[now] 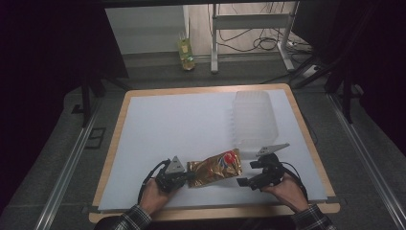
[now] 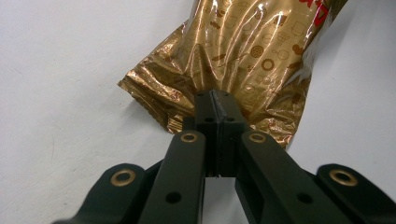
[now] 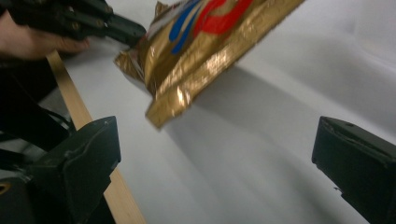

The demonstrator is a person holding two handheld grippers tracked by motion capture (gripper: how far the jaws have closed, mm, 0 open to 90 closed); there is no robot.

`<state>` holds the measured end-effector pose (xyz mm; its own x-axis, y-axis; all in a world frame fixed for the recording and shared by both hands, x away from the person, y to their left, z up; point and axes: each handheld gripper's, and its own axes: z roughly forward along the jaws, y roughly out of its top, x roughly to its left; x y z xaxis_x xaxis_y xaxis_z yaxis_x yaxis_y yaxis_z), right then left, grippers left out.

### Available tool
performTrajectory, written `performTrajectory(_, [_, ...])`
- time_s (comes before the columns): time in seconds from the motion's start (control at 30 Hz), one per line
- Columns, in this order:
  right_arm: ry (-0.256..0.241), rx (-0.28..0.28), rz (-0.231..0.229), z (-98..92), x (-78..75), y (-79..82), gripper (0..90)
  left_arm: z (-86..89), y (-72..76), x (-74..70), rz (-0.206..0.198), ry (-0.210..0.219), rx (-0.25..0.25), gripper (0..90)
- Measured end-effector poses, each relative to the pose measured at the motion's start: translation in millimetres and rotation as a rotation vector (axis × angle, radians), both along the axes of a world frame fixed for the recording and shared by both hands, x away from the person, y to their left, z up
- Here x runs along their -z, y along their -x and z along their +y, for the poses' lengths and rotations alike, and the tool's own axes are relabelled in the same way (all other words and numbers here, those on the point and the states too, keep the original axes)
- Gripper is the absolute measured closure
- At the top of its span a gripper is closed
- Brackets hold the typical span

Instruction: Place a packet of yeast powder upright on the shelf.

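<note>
Clear plastic container on the white table; beyond, perhaps a bottle.

Plaid sleeves; black jaws, brass-ringed screws.

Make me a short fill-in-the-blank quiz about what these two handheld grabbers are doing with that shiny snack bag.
1. The left gripper is clamped ____ on the gold snack bag.
2. The right gripper has its jaws ____, gripping nothing.
3. The clear plastic container lies on the ____ sheet covering the table.

Missing words: shut; open; white
</note>
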<state>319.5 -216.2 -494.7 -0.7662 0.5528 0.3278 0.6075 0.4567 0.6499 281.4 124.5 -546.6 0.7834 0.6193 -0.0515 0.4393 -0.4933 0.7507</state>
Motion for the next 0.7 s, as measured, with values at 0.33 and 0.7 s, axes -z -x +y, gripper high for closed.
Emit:
performTrajectory(0.33, [-0.016, 0.022, 0.106, 28.2, -0.4, -17.6, 16.7, 0.5, -0.5, 0.0, 0.006, 0.004, 0.0, 89.9])
performTrajectory(0.7, [-0.089, 0.047, 0.206, 42.9, -3.2, -34.6, 45.9, 0.3, -0.2, -0.1, 0.004, 0.002, -0.002, 89.8])
